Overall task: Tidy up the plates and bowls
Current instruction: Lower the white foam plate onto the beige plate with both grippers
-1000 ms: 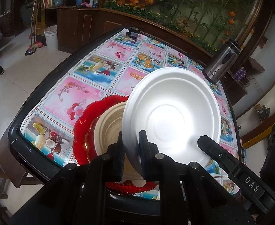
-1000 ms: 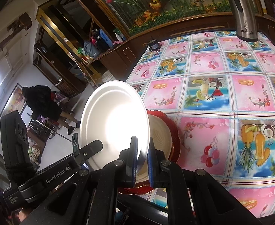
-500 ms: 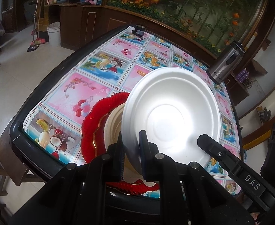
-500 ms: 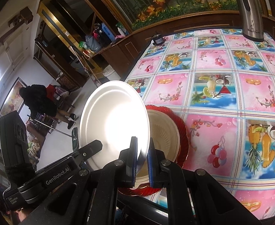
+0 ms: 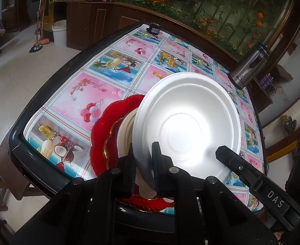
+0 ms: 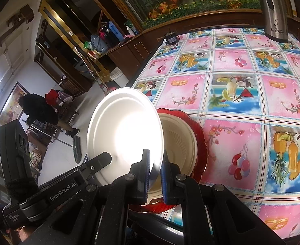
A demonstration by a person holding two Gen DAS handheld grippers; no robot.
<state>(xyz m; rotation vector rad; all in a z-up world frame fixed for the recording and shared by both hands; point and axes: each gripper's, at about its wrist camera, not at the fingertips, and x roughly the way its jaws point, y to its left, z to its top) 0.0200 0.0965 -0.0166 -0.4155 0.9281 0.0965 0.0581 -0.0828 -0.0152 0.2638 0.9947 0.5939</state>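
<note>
**White plate held on edge over the stack**

A table covered in a fruit-print cloth fills both views. Near its front edge a red plate lies flat, with a beige bowl resting in it. Above these, a white plate is held tilted, close to upright. Its near rim is pinched by the left gripper on one side and by the right gripper on the other, both pressed tight on it. A steel flask stands at the far edge.
</note>
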